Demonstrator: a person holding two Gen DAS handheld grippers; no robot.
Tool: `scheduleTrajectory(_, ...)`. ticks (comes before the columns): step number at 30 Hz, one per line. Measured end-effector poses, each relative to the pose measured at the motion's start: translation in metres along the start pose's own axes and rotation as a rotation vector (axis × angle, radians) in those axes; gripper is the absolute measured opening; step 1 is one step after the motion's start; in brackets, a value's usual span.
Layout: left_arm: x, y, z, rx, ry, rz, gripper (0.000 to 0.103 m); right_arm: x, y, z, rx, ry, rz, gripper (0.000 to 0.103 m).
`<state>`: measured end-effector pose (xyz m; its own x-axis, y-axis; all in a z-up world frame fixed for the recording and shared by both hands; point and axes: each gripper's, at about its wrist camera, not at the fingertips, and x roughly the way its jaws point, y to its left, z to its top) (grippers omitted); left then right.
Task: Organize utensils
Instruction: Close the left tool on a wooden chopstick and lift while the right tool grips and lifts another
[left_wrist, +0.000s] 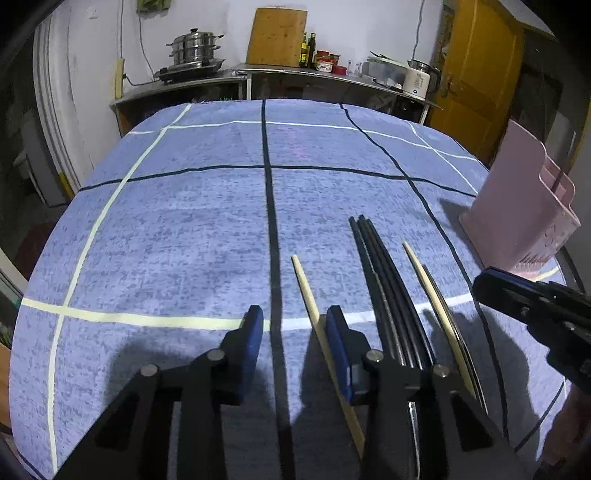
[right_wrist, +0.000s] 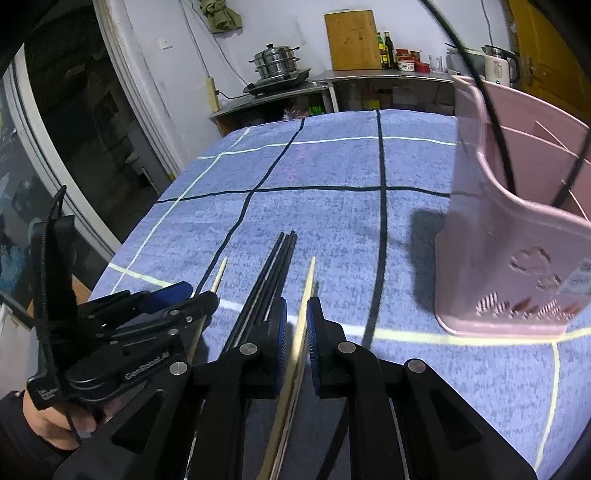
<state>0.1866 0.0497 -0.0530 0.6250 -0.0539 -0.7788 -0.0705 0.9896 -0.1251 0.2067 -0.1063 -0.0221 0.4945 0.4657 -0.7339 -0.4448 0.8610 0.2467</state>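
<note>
Several black chopsticks (left_wrist: 384, 280) lie together on the blue checked cloth, with a light wooden chopstick (left_wrist: 308, 295) to their left and another (left_wrist: 428, 288) to their right. My left gripper (left_wrist: 295, 325) is open low over the cloth; the left wooden chopstick runs by its right finger (left_wrist: 338, 332). My right gripper (right_wrist: 297, 325) straddles the other wooden chopstick (right_wrist: 306, 295) with its jaws a little apart, beside the black chopsticks (right_wrist: 273, 266). A pink utensil holder (right_wrist: 517, 229) stands to the right with black chopsticks (right_wrist: 495, 110) standing in it. It also shows in the left wrist view (left_wrist: 524, 206).
The blue cloth (left_wrist: 184, 221) covers the whole table. Behind it a metal counter (left_wrist: 332, 77) carries a steamer pot (left_wrist: 195, 46), a cutting board, bottles and a kettle. A yellow door (left_wrist: 476, 74) is at the back right. The left gripper (right_wrist: 173, 295) shows in the right wrist view.
</note>
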Motion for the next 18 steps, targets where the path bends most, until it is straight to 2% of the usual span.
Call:
scheduleTrajectory(9,0.01,0.011,0.017,-0.088,0.031,-0.111,0.038,0.035,0.002,0.019,-0.033,0.046,-0.033,0.012)
scheduleTrajectory(15,0.014,0.002,0.02,-0.056,0.046,-0.091,0.034,0.054,0.003,0.022,-0.063,0.104,-0.062,0.012)
scheduleTrajectory(18,0.016,0.003,0.022,-0.047,0.049,-0.079,0.026,0.058,0.006,0.023,-0.077,0.112,-0.068,0.012)
